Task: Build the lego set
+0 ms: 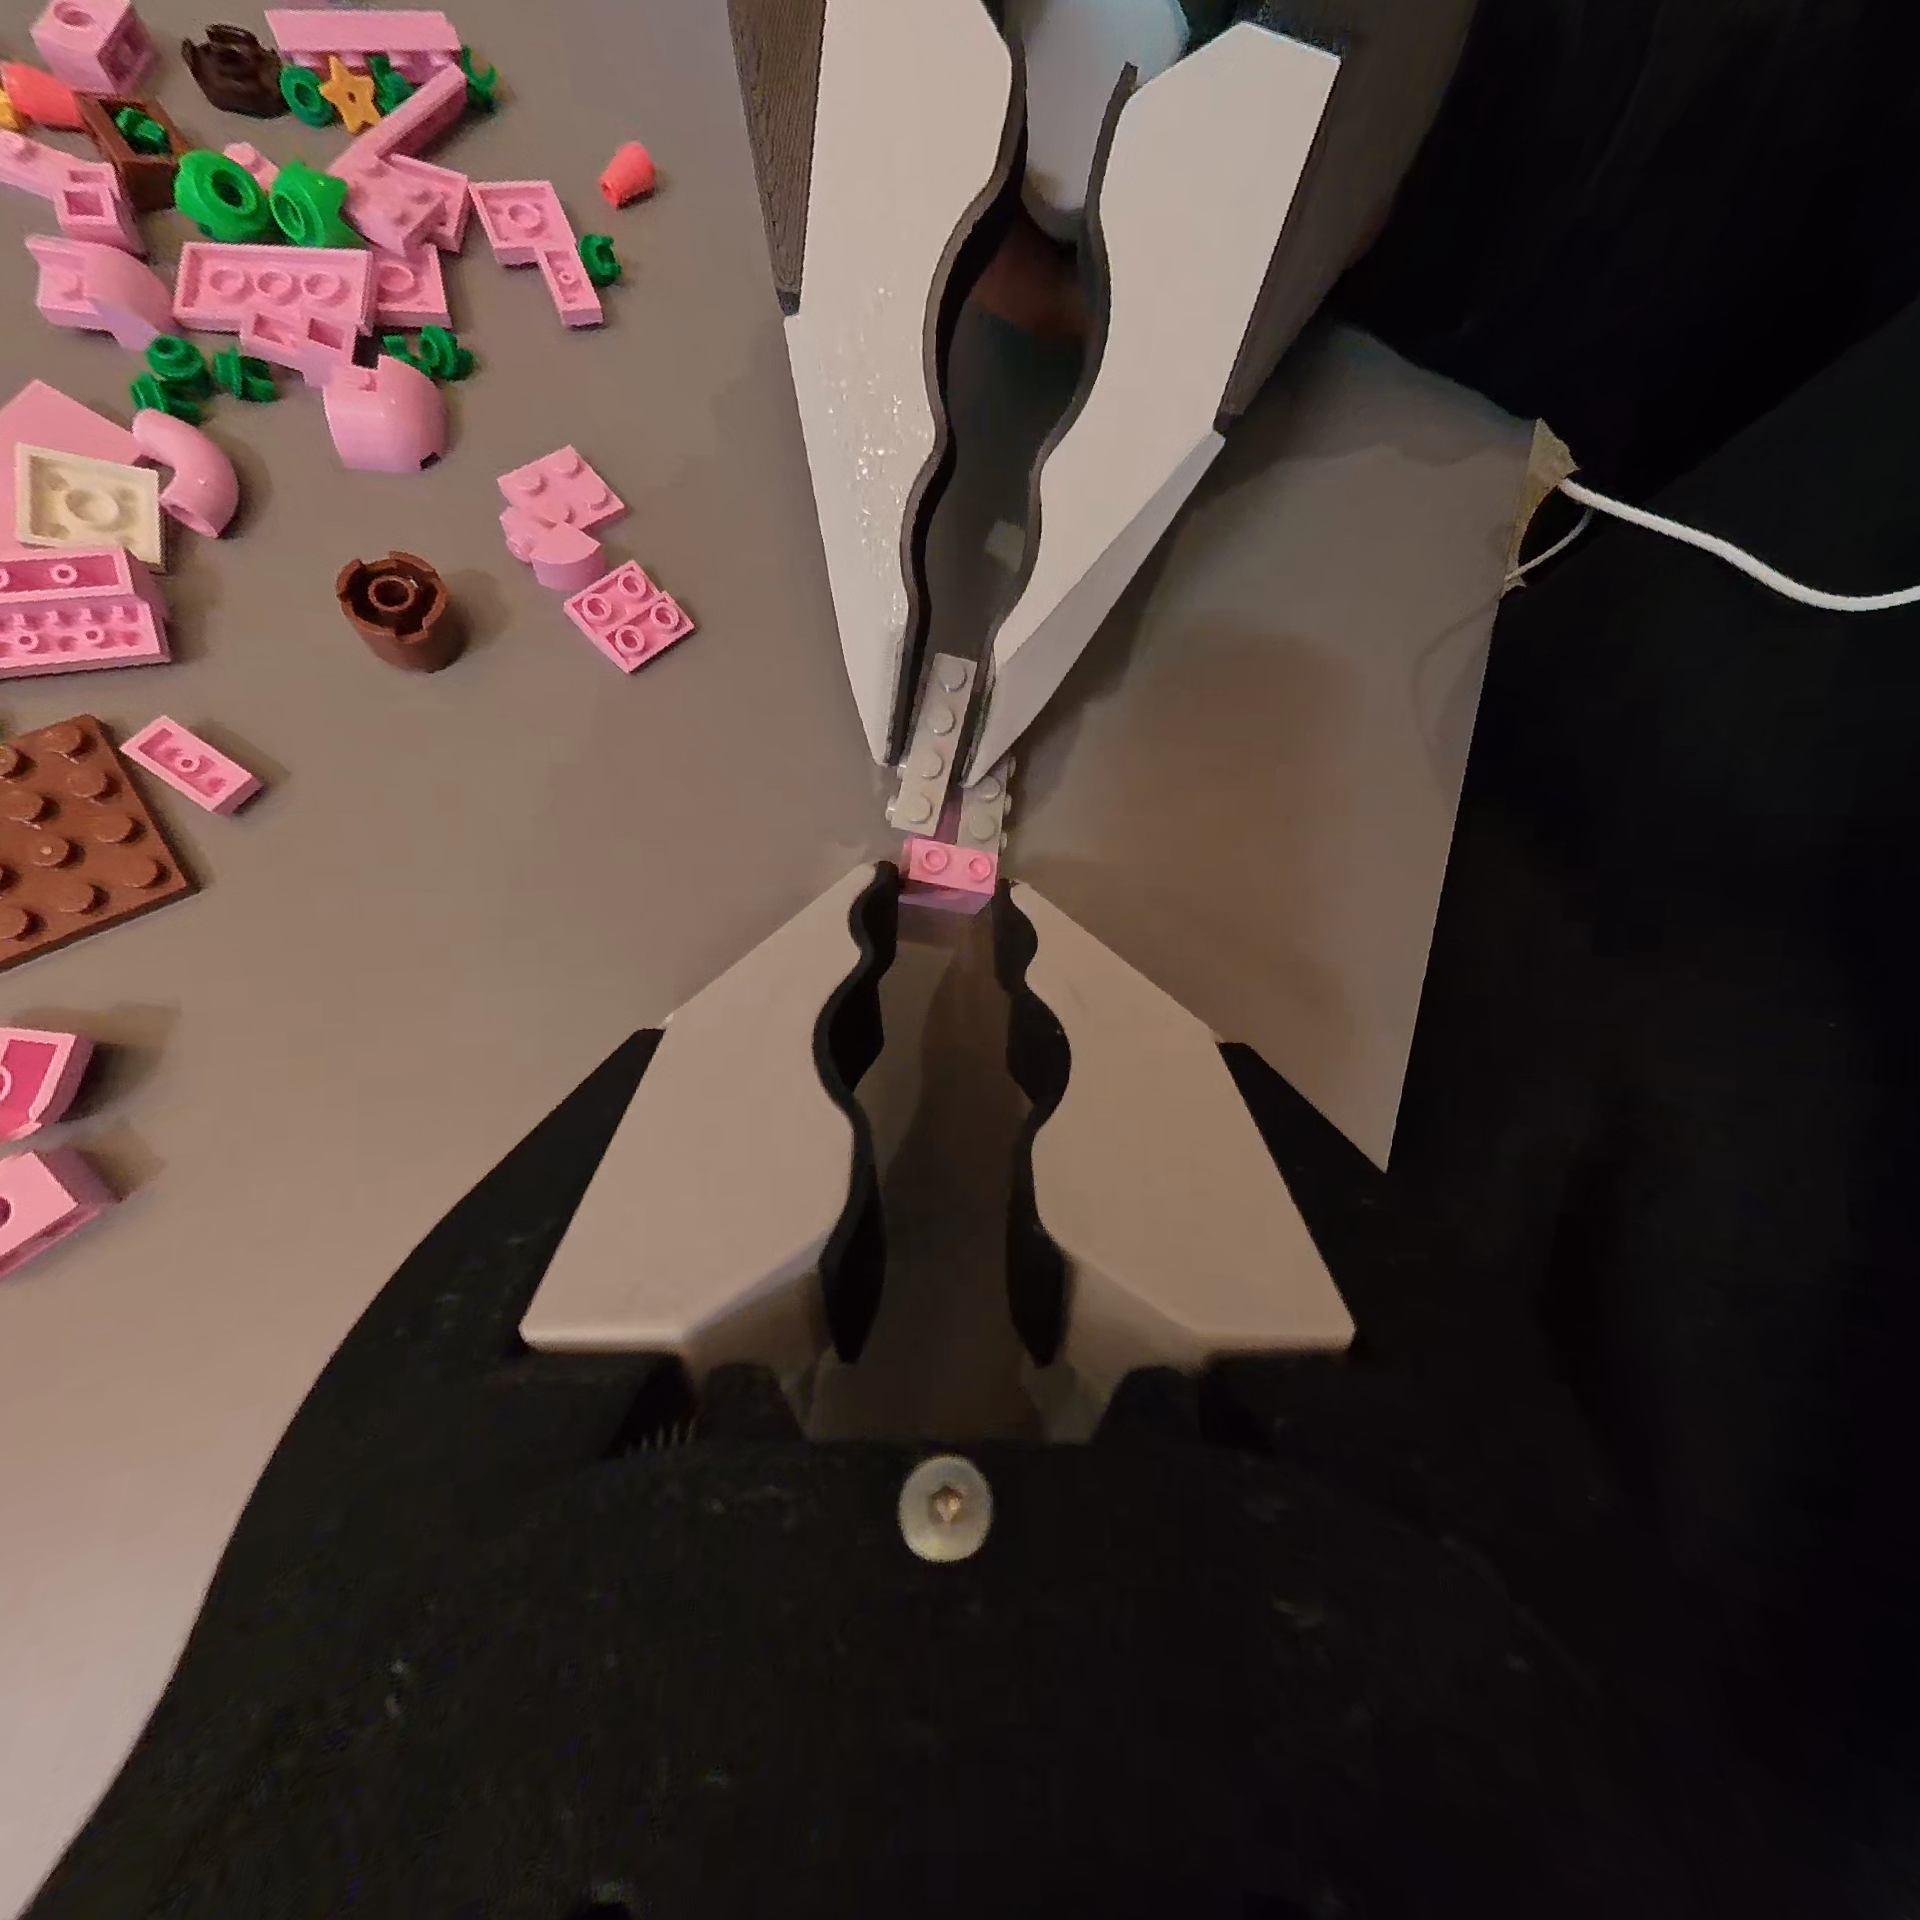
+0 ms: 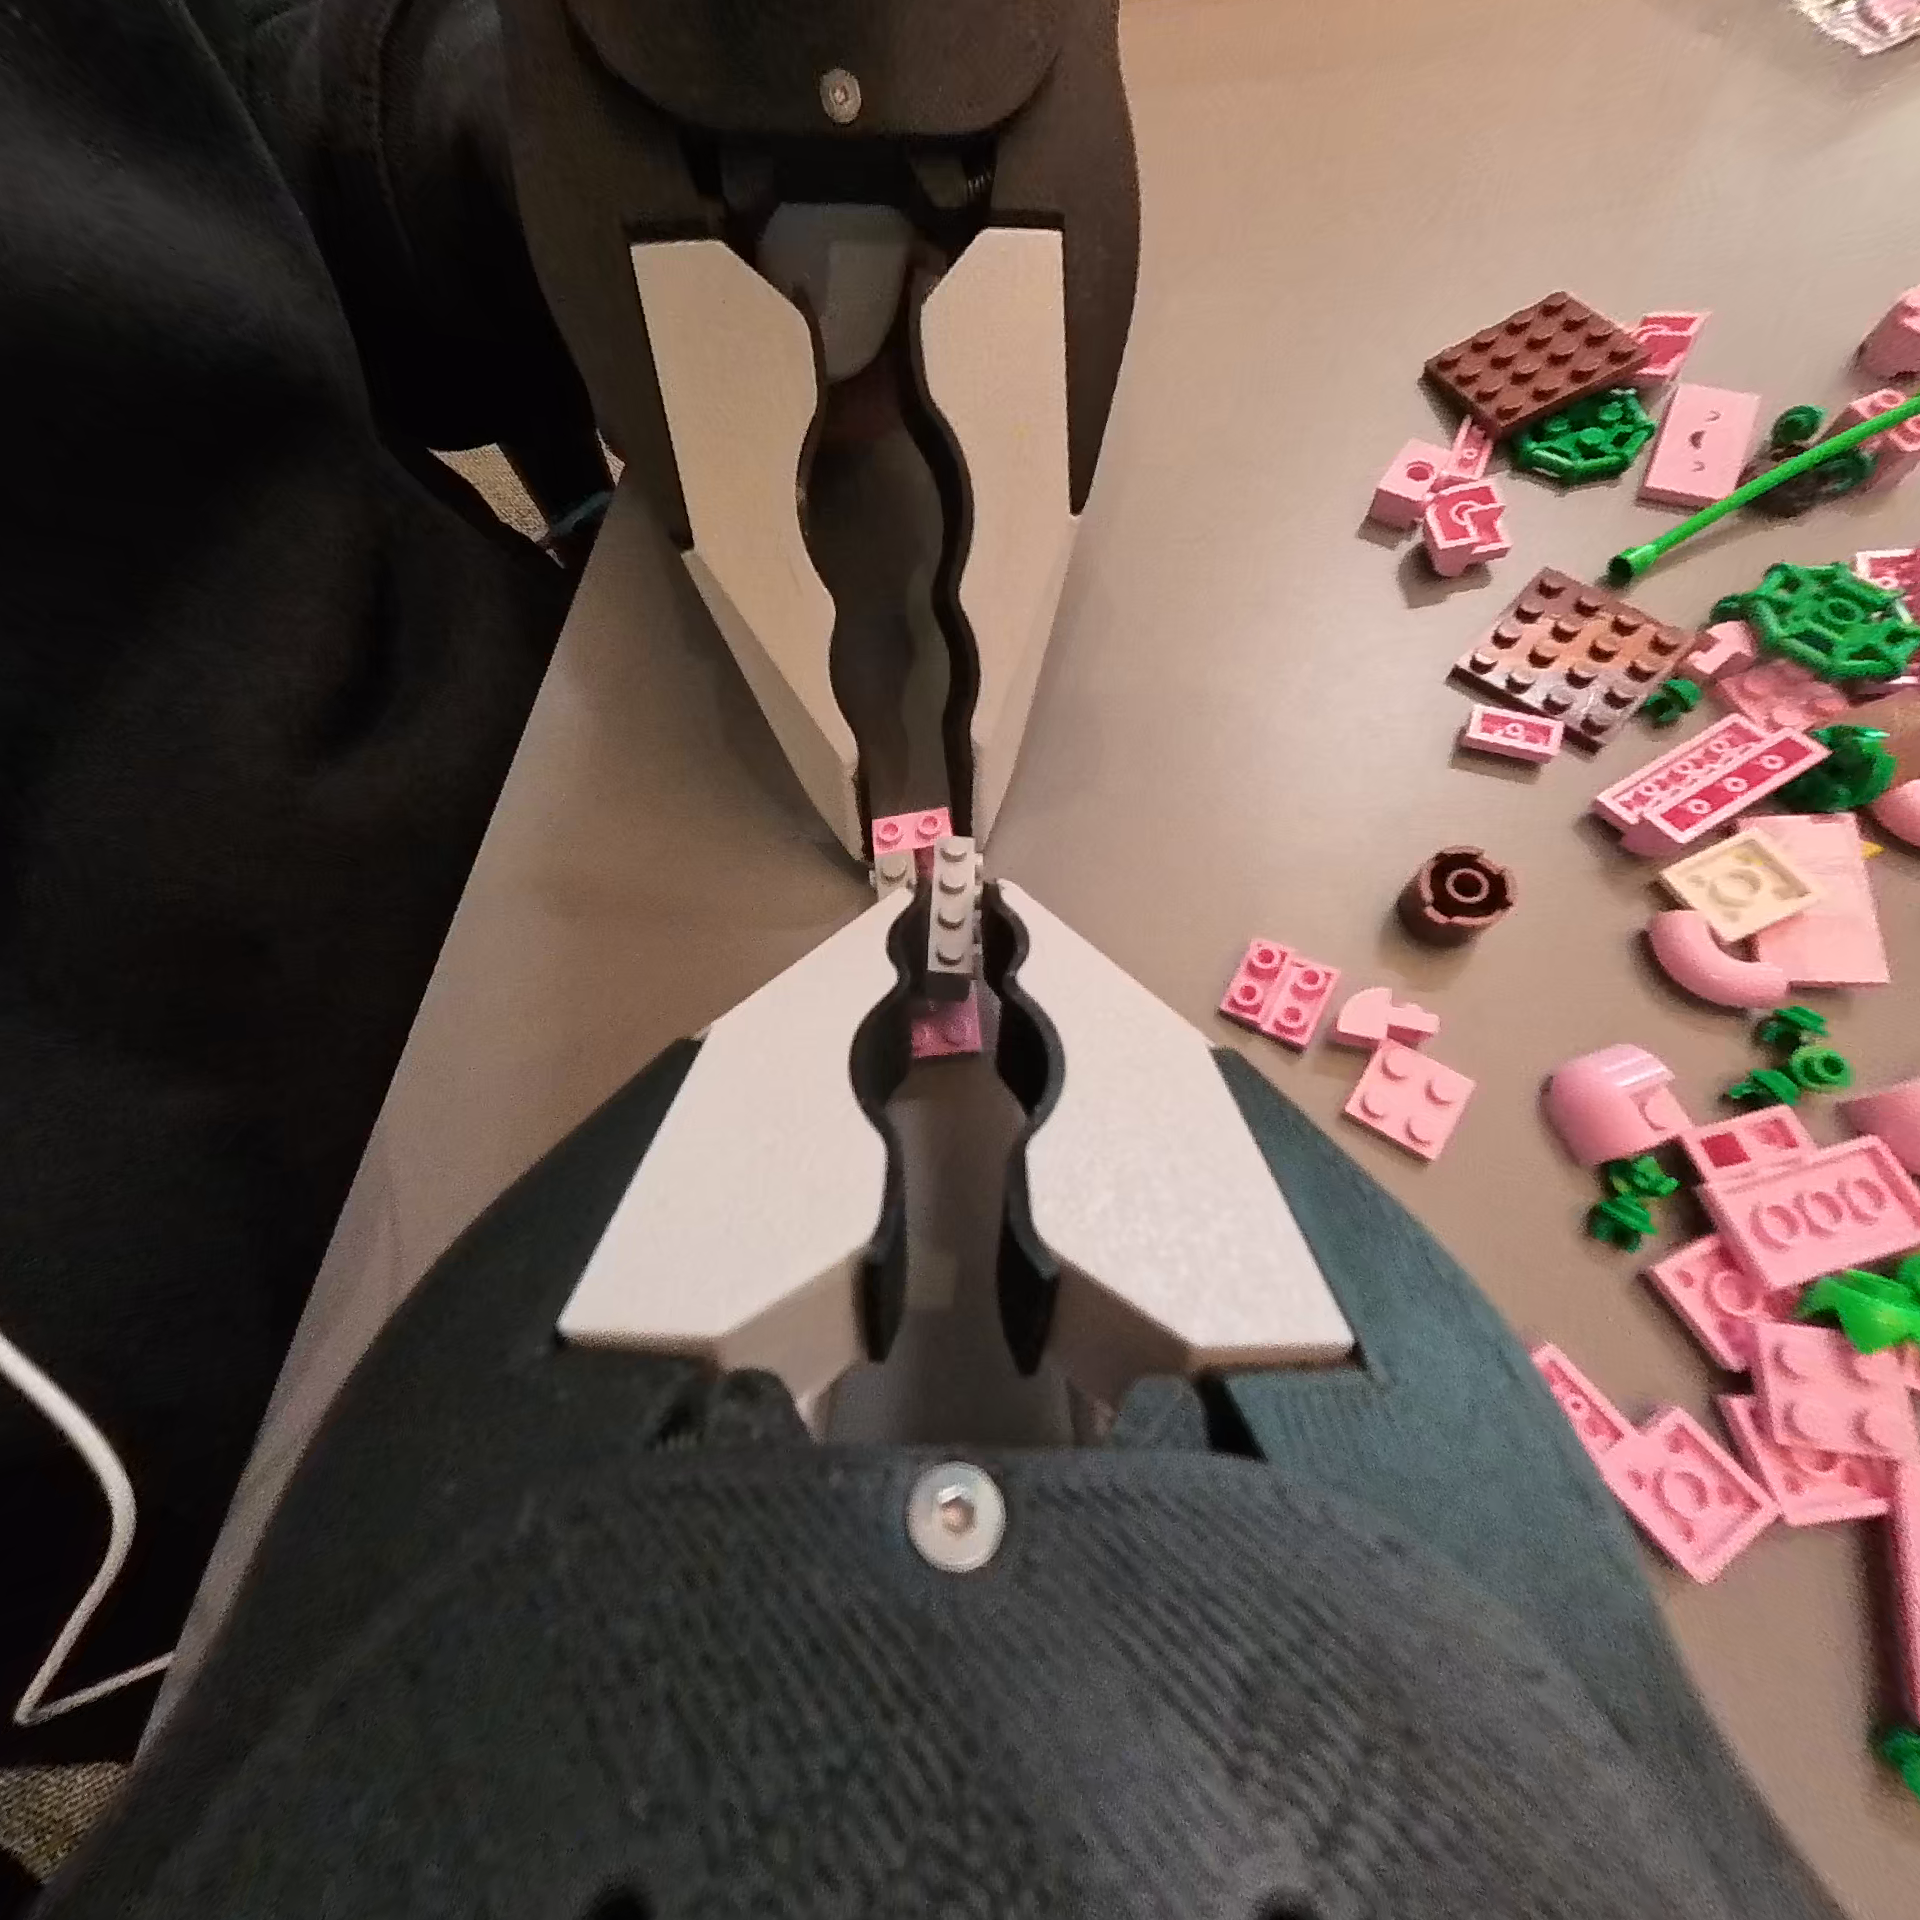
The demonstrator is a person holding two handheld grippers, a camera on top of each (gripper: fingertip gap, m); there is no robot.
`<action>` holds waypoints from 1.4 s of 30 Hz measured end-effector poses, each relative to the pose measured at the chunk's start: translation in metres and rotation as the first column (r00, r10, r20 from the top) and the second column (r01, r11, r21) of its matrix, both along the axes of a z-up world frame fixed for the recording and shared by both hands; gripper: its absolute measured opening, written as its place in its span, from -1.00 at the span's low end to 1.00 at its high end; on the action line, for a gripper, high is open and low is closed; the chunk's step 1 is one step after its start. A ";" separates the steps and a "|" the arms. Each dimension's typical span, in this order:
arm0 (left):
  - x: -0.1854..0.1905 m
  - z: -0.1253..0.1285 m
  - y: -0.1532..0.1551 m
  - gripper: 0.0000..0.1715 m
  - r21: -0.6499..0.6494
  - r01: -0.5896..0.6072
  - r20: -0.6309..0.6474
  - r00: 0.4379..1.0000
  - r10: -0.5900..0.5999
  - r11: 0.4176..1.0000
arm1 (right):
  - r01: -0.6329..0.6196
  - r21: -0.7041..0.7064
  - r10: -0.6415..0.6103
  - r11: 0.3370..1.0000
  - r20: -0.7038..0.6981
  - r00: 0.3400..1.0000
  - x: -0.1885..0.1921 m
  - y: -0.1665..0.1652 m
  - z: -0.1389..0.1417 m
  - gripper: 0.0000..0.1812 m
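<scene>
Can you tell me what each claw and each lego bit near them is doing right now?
left claw: shut on the pink brick.
right claw: shut on the grey plate.
pink brick: touching the grey plate, above the table.
round brown piece: standing loose, untouched.
brown plate: lying flat, studs up.

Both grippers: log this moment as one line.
left gripper: shut on pink brick | right gripper: shut on grey plate | pieces meeting
</scene>
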State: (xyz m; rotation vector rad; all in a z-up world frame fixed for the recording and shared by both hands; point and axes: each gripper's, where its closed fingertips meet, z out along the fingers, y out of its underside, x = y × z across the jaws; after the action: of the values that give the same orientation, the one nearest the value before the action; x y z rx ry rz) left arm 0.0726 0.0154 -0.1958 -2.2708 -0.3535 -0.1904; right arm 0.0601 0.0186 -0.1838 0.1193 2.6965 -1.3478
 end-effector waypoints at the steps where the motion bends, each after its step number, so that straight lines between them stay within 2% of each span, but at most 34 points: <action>1: 0.000 0.000 0.000 -0.82 0.000 0.000 0.000 1.000 0.000 1.000 | -0.002 0.000 0.002 1.000 0.004 1.000 0.000 0.000 0.000 -0.91; 13: 0.000 0.000 0.000 -0.82 0.003 0.002 0.017 1.000 -0.002 1.000 | -0.023 0.001 0.023 1.000 0.012 1.000 0.004 0.001 0.000 -0.91; 18: 0.000 0.000 0.000 -0.82 0.003 0.003 0.015 1.000 -0.003 1.000 | -0.024 -0.008 0.024 1.000 0.055 0.998 0.006 0.005 0.001 -0.80; 23: 0.000 0.000 0.000 -0.82 0.003 0.002 0.015 1.000 -0.002 1.000 | -0.024 -0.011 0.024 1.000 0.086 0.996 0.007 0.007 0.002 -0.78; 30: 0.000 0.000 0.000 -0.82 0.006 0.002 0.023 1.000 -0.002 1.000 | 0.050 0.003 -0.050 0.999 0.121 0.991 -0.006 0.011 0.000 -0.82; 36: 0.000 0.000 0.000 -0.82 0.004 0.002 0.019 1.000 -0.002 1.000 | 0.039 0.064 -0.050 0.997 0.181 0.982 -0.002 0.013 -0.010 -0.88; 42: 0.000 -0.001 0.000 -0.82 0.000 0.002 0.012 1.000 -0.002 1.000 | 0.029 0.047 -0.037 0.998 0.172 0.984 0.000 0.013 -0.007 -0.89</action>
State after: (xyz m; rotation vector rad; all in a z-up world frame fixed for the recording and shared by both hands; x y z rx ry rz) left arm 0.0728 0.0155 -0.1964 -2.2707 -0.3576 -0.2050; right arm 0.0604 0.0314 -0.1910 0.2734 2.5904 -1.2242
